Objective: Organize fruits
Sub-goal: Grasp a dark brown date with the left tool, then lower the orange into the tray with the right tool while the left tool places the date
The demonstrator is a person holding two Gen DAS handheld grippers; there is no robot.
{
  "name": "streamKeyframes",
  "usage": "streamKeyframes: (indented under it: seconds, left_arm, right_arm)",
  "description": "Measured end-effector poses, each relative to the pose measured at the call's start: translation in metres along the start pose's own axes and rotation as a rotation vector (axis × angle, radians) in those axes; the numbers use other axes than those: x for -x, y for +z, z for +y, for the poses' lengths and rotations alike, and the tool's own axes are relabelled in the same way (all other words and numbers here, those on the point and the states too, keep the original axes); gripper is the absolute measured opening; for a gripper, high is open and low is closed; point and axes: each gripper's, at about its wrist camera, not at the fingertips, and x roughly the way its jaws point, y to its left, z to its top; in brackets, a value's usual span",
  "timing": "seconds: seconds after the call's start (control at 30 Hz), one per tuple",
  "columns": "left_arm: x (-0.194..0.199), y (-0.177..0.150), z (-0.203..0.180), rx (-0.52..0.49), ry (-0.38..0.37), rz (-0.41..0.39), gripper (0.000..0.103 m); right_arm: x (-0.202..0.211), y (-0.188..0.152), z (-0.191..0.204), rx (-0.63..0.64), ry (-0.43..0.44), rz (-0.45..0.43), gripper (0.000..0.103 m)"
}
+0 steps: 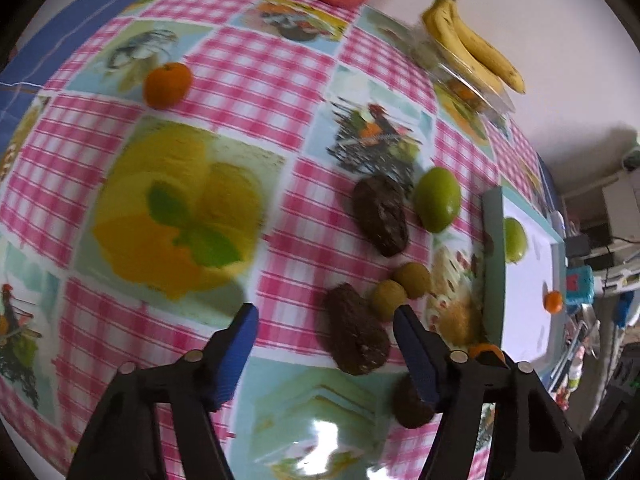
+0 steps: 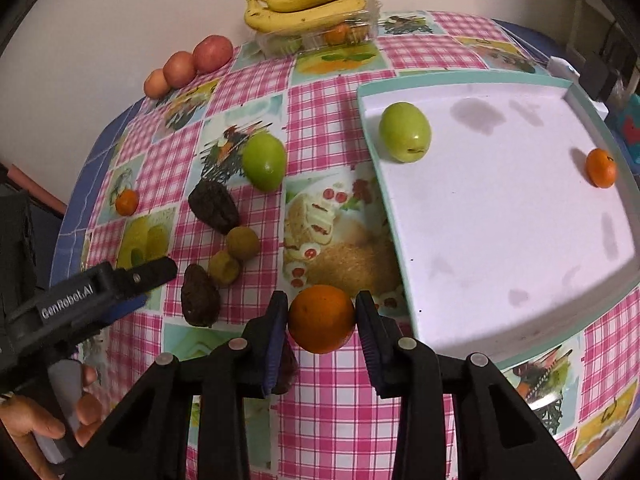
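My right gripper (image 2: pixel 322 301) is shut on an orange (image 2: pixel 322 320), just off the near left corner of the white tray (image 2: pixel 384 184). A green fruit (image 2: pixel 405 132) and a small orange (image 2: pixel 601 168) lie in the tray. My left gripper (image 1: pixel 326 314) stands open above the tablecloth, and a dark brown fruit (image 1: pixel 354 332) lies below the gap nearer its right finger, untouched by the pads. Two yellowish round fruits (image 1: pixel 412 280) sit just beyond it, with another dark fruit (image 1: pixel 380 216) and a green fruit (image 1: pixel 437 200) farther on.
Bananas (image 2: pixel 308 4) rest on a clear plastic box at the table's far edge, with three reddish apples (image 2: pixel 212 54) to their left. A small orange (image 1: pixel 168 85) lies alone at the far left. A third dark fruit (image 1: pixel 412 404) sits under my left gripper's right finger.
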Motion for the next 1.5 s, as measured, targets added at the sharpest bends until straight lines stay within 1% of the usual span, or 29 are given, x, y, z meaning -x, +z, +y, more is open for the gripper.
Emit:
streamKeyframes:
  seconds: [0.03,0.13,0.17,0.2,0.23,0.27,0.4,0.57,0.7,0.8,0.87,0.97,1.13,1.2,1.33,1.4,1.5]
  left_arm:
    - [-0.002,-0.001,-0.002,-0.007,-0.006,0.011,0.06]
    - [-0.007,-0.003,-0.006,-0.017,-0.019,0.035,0.051]
    - [-0.008,-0.004,-0.006,-0.015,-0.032,0.044,0.045]
    - [-0.009,-0.004,-0.007,-0.015,-0.038,0.048,0.042]
    - [-0.009,-0.005,-0.008,-0.018,-0.047,0.051,0.037]
    - [-0.009,-0.006,-0.01,-0.021,-0.053,0.053,0.033]
    - [-0.005,-0.007,-0.012,-0.025,-0.043,0.031,0.033]
    - [0.009,-0.002,-0.011,-0.027,-0.027,-0.034,0.033]
    - [0.018,0.001,-0.018,-0.034,-0.08,-0.065,0.033]
    - [0.027,0.003,-0.029,-0.07,-0.104,-0.1,0.033]
    - [0.029,0.003,-0.038,-0.096,-0.117,-0.115,0.033]
    - [0.03,0.002,-0.052,-0.127,-0.133,-0.128,0.033]
    - [0.024,-0.007,-0.086,-0.214,-0.168,-0.128,0.033]
    - [0.02,-0.013,-0.104,-0.264,-0.183,-0.125,0.033]
    - [0.006,-0.028,-0.139,-0.36,-0.216,-0.114,0.033]
    - [-0.004,-0.037,-0.159,-0.424,-0.22,-0.105,0.033]
    - [-0.016,-0.046,-0.18,-0.494,-0.217,-0.095,0.033]
  right_arm:
    - [0.001,0.001,-0.002,-0.002,-0.002,-0.002,0.036]
    - [0.002,0.001,-0.006,-0.013,-0.001,-0.009,0.036]
    - [0.003,0.001,-0.008,-0.016,0.0,-0.009,0.036]
    - [0.003,0.001,-0.008,-0.02,0.0,-0.01,0.036]
    - [0.003,0.001,-0.009,-0.023,0.0,-0.01,0.036]
    - [0.003,0.001,-0.01,-0.025,0.001,-0.011,0.036]
    - [0.003,0.002,-0.012,-0.033,0.006,-0.015,0.036]
    - [0.006,0.003,-0.015,-0.043,0.014,-0.028,0.036]
    - [0.013,0.005,-0.019,-0.054,0.01,-0.057,0.036]
    - [0.023,0.008,-0.028,-0.075,0.002,-0.094,0.036]
    - [0.029,0.009,-0.036,-0.094,-0.016,-0.12,0.036]
    - [0.04,0.011,-0.056,-0.146,-0.067,-0.164,0.036]
    - [0.05,0.013,-0.097,-0.232,-0.208,-0.2,0.036]
    - [0.052,0.012,-0.113,-0.268,-0.241,-0.208,0.036]
    - [0.056,0.01,-0.142,-0.33,-0.291,-0.226,0.036]
    - [0.058,0.01,-0.153,-0.35,-0.294,-0.23,0.036]
    - [0.056,0.008,-0.164,-0.366,-0.298,-0.225,0.036]
